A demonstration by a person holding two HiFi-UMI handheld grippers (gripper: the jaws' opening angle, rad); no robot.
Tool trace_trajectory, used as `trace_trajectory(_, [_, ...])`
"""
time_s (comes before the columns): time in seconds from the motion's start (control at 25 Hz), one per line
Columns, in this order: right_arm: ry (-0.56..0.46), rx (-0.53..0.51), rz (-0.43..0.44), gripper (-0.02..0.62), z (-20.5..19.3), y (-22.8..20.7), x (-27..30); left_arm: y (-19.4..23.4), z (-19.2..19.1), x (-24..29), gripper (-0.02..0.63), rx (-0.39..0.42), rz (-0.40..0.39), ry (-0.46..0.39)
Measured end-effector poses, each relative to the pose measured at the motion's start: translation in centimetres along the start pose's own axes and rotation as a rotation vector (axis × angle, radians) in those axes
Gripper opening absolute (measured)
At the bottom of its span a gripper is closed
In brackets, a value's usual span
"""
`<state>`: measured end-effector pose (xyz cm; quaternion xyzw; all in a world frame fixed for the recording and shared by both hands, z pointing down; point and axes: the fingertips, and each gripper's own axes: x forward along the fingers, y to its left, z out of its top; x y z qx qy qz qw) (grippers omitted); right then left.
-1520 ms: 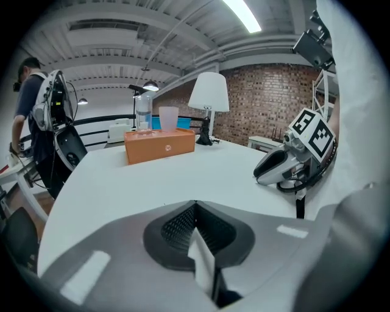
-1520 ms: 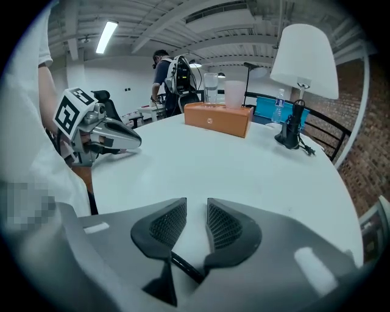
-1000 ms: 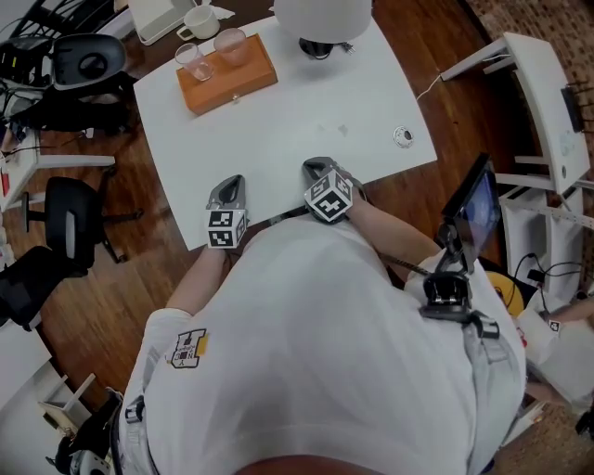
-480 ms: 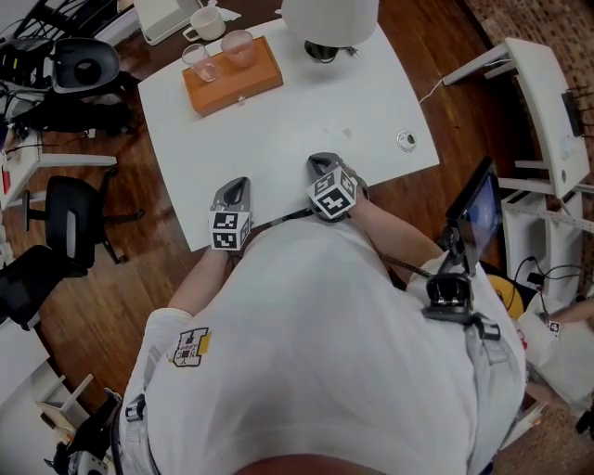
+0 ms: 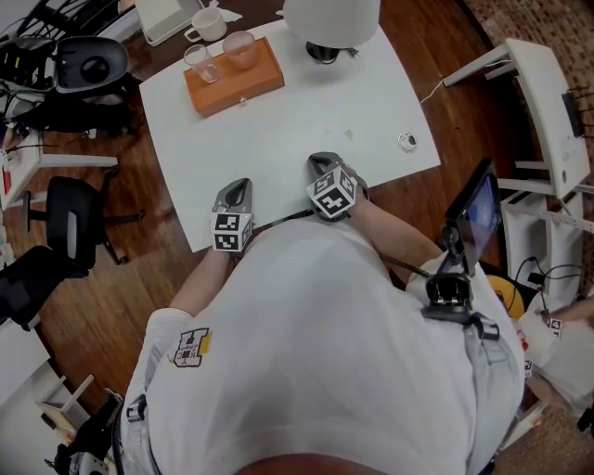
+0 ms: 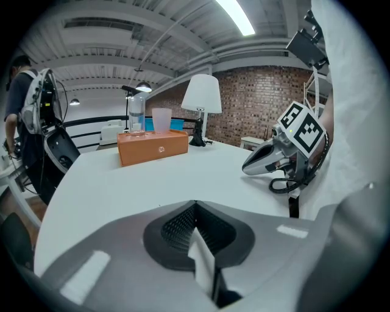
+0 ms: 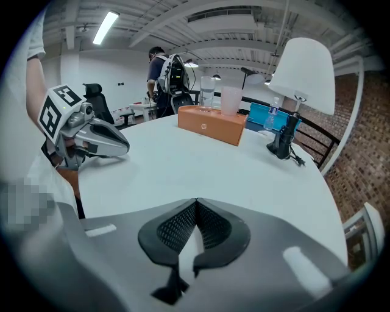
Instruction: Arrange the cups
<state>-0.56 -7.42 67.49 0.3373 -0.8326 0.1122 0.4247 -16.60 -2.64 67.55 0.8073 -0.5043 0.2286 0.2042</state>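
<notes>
**Both jaws shut and empty, cups far across the worktop**

Start with the cups. Two of them stand upright, side by side on top of an orange box [image 5: 232, 82] in the far-left corner of the white worktop [image 5: 306, 111]: a clear cup [image 5: 198, 63] and a pinkish frosted cup [image 5: 239, 48]. A white mug [image 5: 206, 22] sits just past the box, at the far edge.

Now me. My left gripper [image 5: 234, 186] is down at the near edge, jaws pressed together with nothing between them. My right gripper [image 5: 318, 163] is beside it, jaws also closed on nothing. Both are well apart from the box.

Here's what the reach turns on. The cups lie straight ahead of my left jaws and ahead-left of my right. The box's long axis runs crosswise to my reach, with the clear cup at its left end and the frosted one toward the middle. I'd judge the left hand slightly better lined up. The lamp [image 5: 331, 19] stands far ahead of my right jaws, to the right of the box.

The views split the story. From the head view I get the layout, the mug and a small round thing [image 5: 406, 141] near the right edge, but only cup rims. The gripper views show side profiles, with the clear cup taller than the frosted one, yet I can't pick out the mug there.
</notes>
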Motion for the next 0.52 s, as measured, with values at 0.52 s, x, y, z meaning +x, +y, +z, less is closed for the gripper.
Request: trace_trajectory(0.52, [-0.006,-0.006,-0.007,0.000,0.37,-0.31,0.01,-0.28,-0.03,-0.06,0.002,0.002,-0.004,0.002])
